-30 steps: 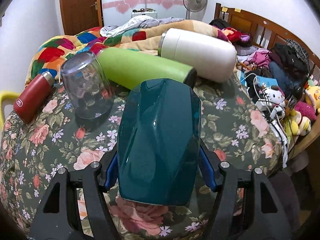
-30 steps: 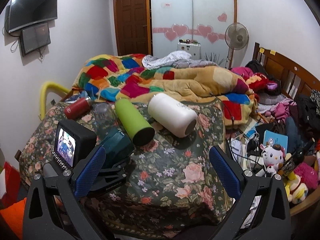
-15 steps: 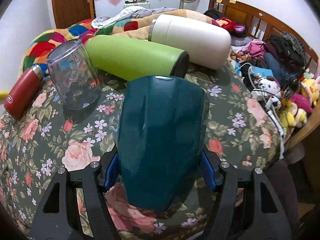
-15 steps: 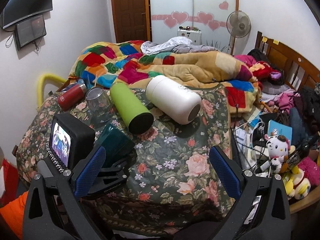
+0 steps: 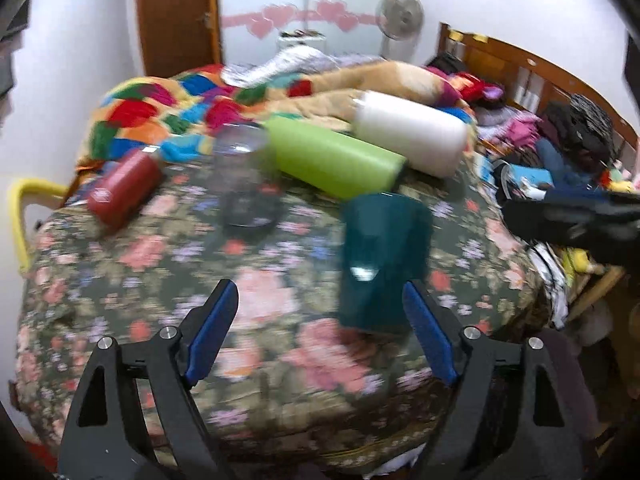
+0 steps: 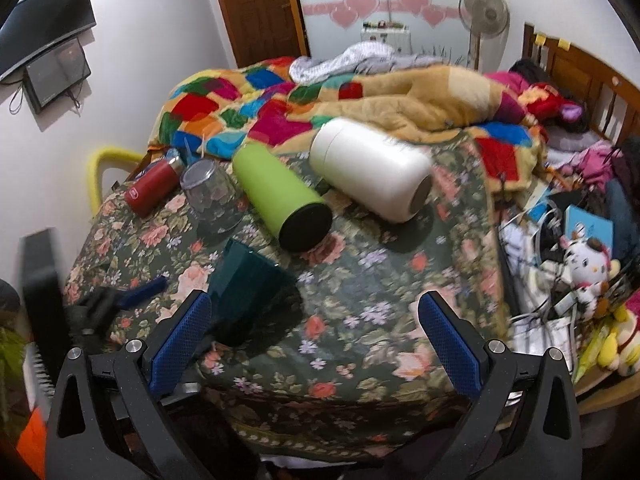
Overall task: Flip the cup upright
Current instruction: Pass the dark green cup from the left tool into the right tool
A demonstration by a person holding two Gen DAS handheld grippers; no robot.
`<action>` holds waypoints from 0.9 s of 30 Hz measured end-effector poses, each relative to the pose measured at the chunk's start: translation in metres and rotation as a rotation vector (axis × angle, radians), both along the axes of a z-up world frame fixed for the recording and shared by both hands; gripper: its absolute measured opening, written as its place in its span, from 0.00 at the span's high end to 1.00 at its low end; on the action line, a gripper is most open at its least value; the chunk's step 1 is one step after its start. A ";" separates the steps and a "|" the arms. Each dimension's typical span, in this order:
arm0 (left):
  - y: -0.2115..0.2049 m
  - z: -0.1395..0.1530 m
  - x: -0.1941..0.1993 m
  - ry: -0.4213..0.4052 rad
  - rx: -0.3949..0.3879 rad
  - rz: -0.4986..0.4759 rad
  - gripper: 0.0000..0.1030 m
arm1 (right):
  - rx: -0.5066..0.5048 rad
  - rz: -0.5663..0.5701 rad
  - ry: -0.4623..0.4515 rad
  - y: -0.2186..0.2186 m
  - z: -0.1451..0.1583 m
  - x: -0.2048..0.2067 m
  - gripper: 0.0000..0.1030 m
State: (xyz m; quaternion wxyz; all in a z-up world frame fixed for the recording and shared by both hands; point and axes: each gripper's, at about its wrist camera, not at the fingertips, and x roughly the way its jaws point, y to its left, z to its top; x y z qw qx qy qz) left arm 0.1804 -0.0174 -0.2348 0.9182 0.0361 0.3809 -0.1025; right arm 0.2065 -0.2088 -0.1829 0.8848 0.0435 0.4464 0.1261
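Note:
A dark teal cup (image 5: 384,264) stands on the floral table cover (image 5: 120,288), free of both grippers; it also shows in the right wrist view (image 6: 248,296), tilted in that picture. My left gripper (image 5: 320,332) is open and empty, pulled back, its right pad beside the cup's lower edge. My right gripper (image 6: 316,344) is open and empty, to the right of the cup. A clear glass (image 5: 246,180) stands upside down behind it.
A green bottle (image 5: 336,160), a white flask (image 5: 412,132) and a red bottle (image 5: 122,188) lie on their sides at the back. A patchwork quilt (image 6: 280,96) is heaped behind. Cables and plush toys (image 6: 580,272) crowd the right.
My left gripper opened and let go of the teal cup, then pulled back and left. The cup now stands on the cover. The right gripper shifted slightly toward the table.

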 end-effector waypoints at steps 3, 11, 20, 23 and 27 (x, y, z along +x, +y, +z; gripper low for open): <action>0.022 0.006 -0.007 -0.036 0.042 0.067 0.18 | 0.030 0.026 0.067 0.012 -0.016 0.011 0.08; 0.066 0.006 -0.015 -0.054 0.059 0.179 0.18 | 0.135 0.052 0.235 0.042 -0.054 0.042 0.18; 0.075 -0.001 -0.016 -0.036 0.012 0.205 0.18 | 0.116 0.057 0.328 0.062 -0.077 0.067 0.30; 0.074 -0.002 -0.015 -0.029 0.005 0.204 0.18 | 0.068 0.084 0.316 0.069 -0.077 0.067 0.31; 0.072 -0.001 -0.014 -0.028 -0.006 0.201 0.18 | 0.040 0.119 0.297 0.071 -0.071 0.062 0.31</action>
